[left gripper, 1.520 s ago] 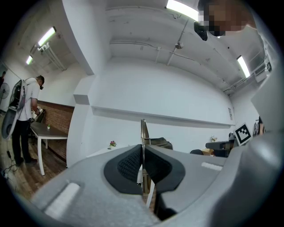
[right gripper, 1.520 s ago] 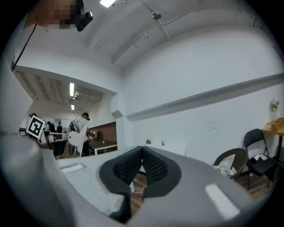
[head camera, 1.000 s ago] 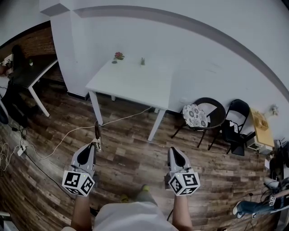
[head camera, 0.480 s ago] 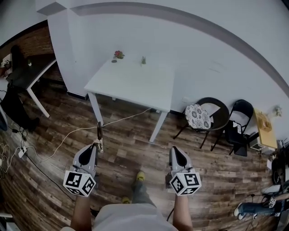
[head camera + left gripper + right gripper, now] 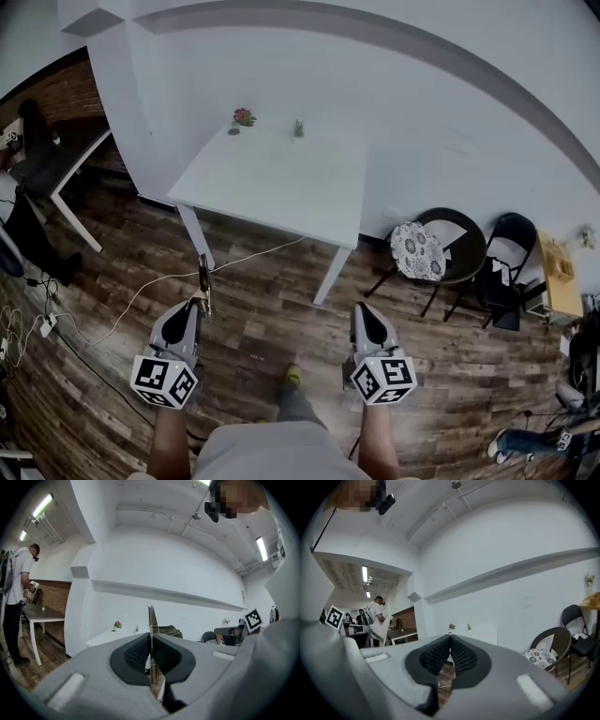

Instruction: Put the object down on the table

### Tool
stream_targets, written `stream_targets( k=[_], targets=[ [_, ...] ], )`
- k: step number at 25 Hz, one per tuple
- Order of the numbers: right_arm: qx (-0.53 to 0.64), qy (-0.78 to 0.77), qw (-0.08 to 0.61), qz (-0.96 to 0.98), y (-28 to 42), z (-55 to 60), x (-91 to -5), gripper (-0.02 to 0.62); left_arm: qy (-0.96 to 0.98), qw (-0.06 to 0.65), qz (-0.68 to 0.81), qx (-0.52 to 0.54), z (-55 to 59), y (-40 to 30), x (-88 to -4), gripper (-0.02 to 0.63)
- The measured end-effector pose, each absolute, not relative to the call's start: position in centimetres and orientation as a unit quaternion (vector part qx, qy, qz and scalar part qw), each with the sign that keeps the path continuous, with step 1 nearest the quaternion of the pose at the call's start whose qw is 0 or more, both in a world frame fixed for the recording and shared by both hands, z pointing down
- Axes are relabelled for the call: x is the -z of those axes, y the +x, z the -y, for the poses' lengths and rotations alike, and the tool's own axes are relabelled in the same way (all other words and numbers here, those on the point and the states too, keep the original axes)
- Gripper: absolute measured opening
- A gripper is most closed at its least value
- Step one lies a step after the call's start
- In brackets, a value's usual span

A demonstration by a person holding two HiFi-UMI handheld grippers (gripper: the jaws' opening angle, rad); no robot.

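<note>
Left gripper (image 5: 199,302): jaws closed down on a thin flat object (image 5: 202,277), which stands upright out of the pads. The left gripper view shows the object (image 5: 151,620) edge-on, pinched low, with most of its length above the jaws. I cannot tell what it is; the upper part is dark and the lower part brassy.

Right gripper (image 5: 364,315): jaws pressed together with nothing between them, as the right gripper view confirms (image 5: 450,641).

Position: both grippers are over the wooden floor, well short of the near edge of the table (image 5: 281,183). The tabletop is bare except for a flower (image 5: 243,116) at the far left corner and a small plant (image 5: 298,127) on the far edge. A cable (image 5: 141,286) runs across the floor near the table's near left leg.

Judgement: carry phase. The object is not yet over the table.

Risks:
- Opening the jaws here would drop the object on the floor, since it is not yet past the near edge.
- The grip is low and narrow on a tall, thin piece, so it could pivot or slide in the pads during the reach.
- Released upright, it would likely topple. It should be tilted flat before the jaws open.
- Set too close to the near edge or near left corner, it could tip off.
- The cable lies close to the walking path and a foot could snag it.
</note>
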State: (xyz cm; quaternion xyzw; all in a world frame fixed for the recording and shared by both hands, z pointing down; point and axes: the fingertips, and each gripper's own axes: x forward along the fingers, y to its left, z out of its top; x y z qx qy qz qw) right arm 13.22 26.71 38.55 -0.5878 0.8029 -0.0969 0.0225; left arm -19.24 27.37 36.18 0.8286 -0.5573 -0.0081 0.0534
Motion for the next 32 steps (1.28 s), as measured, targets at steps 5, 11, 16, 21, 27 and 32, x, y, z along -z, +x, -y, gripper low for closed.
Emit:
stream_targets(
  k=[5, 11, 16, 21, 27, 32],
  targets=[
    [0.108, -0.581, 0.021, -0.807, 14.7, -21.4, -38.9, 0.002, 0.827, 0.054, 0.56, -0.005, -22.4, -17.4, -36.2, 0.009],
    [0.117, -0.57, 0.029, -0.812, 15.9, -14.3, -38.7, 0.002, 0.819, 0.052, 0.571, -0.006, -16.1, -16.0, -35.6, 0.009],
    [0.113, -0.556, 0.019, -0.823, 17.1, -9.6, -39.3, 0.002, 0.813, 0.045, 0.581, -0.003, -11.5, -14.1, -35.2, 0.009],
    [0.116, -0.547, 0.018, -0.829, 18.9, -5.9, -39.7, 0.002, 0.807, 0.041, 0.589, -0.002, -8.5, -12.3, -35.2, 0.009],
    [0.123, -0.536, 0.031, -0.835, 19.4, -3.5, -39.3, 0.002, 0.803, 0.029, 0.594, -0.013, -6.3, -11.2, -34.6, 0.009],
    [0.12, -0.534, 0.047, -0.836, 19.5, -1.6, -39.5, 0.002, 0.804, 0.019, 0.594, -0.016, -4.3, -11.0, -34.6, 0.009]
  ],
)
